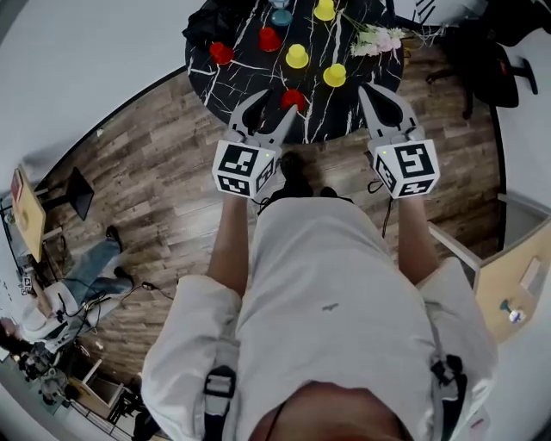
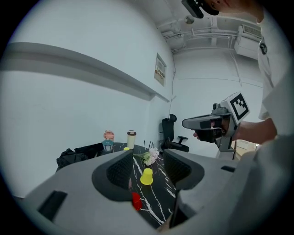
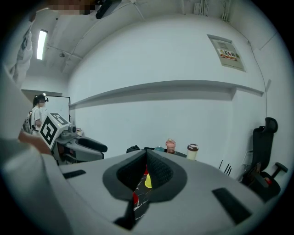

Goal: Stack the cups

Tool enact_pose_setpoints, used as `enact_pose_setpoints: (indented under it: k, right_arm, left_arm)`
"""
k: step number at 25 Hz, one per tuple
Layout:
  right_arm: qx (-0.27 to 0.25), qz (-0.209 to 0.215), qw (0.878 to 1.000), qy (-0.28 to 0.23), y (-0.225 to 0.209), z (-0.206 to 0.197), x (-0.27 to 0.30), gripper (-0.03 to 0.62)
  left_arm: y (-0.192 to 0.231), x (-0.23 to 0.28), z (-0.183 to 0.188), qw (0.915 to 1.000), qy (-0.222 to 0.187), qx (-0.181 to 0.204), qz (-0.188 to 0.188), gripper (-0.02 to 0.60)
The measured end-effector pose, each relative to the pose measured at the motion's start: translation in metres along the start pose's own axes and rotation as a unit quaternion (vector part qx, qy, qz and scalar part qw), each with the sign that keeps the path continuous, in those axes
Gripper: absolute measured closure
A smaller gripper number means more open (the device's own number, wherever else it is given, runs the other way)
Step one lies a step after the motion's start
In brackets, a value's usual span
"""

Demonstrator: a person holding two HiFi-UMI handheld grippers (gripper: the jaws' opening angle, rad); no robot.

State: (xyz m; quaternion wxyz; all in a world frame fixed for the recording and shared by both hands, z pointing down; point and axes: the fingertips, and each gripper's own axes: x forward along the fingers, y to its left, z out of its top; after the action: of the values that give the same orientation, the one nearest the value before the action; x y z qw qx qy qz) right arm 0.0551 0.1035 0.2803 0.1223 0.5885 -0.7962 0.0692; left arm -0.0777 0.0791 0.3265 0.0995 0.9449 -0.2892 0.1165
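Spotter: What could go wrong?

Operator: I'm hovering by the black marble table (image 1: 250, 69). My left gripper (image 1: 269, 108) stands wide and empty, my right gripper (image 1: 370, 90) pinched shut on nothing. The nearest red cup (image 1: 294, 98) sits at the table's near edge — a low jaw could knock it off. The yellow cups (image 1: 335, 75) lie farther in, apart.

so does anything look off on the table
Nothing spilled or broken. The cups sit upside down, unstacked. Only oddities: flowers lying loose on the table, and a dark garment heaped at its edge.
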Motion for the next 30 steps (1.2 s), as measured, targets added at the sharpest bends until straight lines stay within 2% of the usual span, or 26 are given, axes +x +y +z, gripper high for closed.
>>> enact_pose_setpoints:
  k: [5,15,22,30]
  right_arm:
    - [0.006,-0.016,1.0,0.018,0.001,-0.004,0.014,0.589]
    - [0.027,-0.037,0.998,0.047,0.013,-0.023,0.036,0.589]
    - [0.036,-0.044,0.996,0.067,0.017,-0.032,0.044,0.589]
    - [0.042,-0.041,0.995,0.084,0.01,-0.04,0.051,0.589]
  left_arm:
    - [0.012,0.013,-0.018,0.9994,0.021,-0.006,-0.028,0.368]
    - [0.03,0.029,-0.061,0.9951,0.069,0.01,-0.07,0.342]
    - [0.031,0.041,-0.097,0.9885,0.118,0.037,-0.087,0.327]
    - [0.035,0.063,-0.135,0.9841,0.153,0.038,-0.081,0.325]
